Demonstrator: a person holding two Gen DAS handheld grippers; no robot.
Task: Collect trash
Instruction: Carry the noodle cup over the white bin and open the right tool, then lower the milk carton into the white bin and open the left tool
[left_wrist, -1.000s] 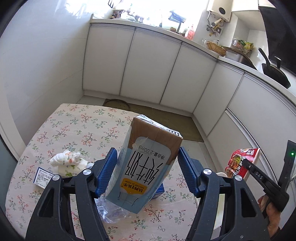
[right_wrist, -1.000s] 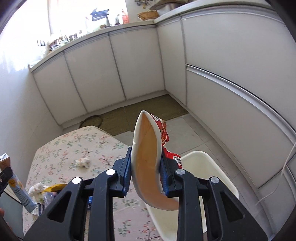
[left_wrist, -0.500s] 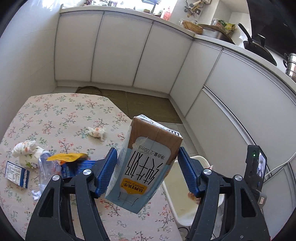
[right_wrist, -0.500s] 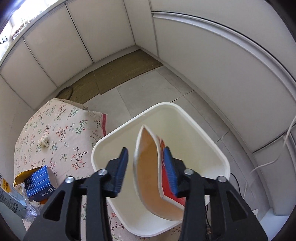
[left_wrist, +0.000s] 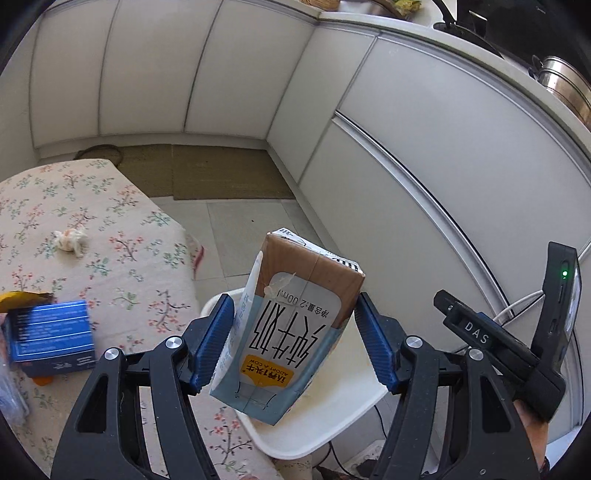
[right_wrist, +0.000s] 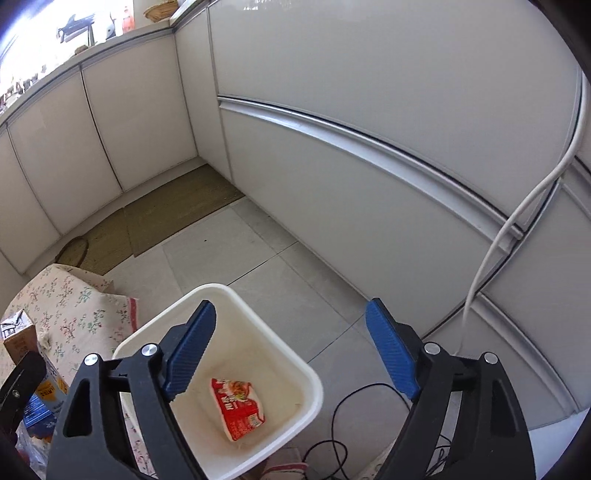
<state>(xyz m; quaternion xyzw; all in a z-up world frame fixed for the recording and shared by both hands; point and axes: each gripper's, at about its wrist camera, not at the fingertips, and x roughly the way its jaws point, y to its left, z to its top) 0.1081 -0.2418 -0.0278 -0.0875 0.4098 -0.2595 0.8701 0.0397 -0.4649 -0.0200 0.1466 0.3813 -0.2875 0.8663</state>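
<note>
My left gripper (left_wrist: 293, 341) is shut on a light-blue and brown milk carton (left_wrist: 291, 332) and holds it in the air over the near rim of the white bin (left_wrist: 332, 421). My right gripper (right_wrist: 291, 350) is open and empty above the white bin (right_wrist: 310, 380). A red and white noodle cup (right_wrist: 238, 408) lies at the bottom of the bin. The carton also shows at the left edge of the right wrist view (right_wrist: 22, 343). The right gripper's body shows at the right of the left wrist view (left_wrist: 517, 350).
The floral-cloth table (left_wrist: 122, 266) stands left of the bin with a blue box (left_wrist: 51, 336), a crumpled tissue (left_wrist: 70, 240), a yellow wrapper (left_wrist: 18, 297) and clear plastic. White cabinets (right_wrist: 369, 110) line the walls. Cables (right_wrist: 351, 406) and a white cord (right_wrist: 517, 221) lie by the bin.
My right gripper has opened and the noodle cup has dropped into the bin. My left gripper has carried the milk carton right, from above the table to over the bin.
</note>
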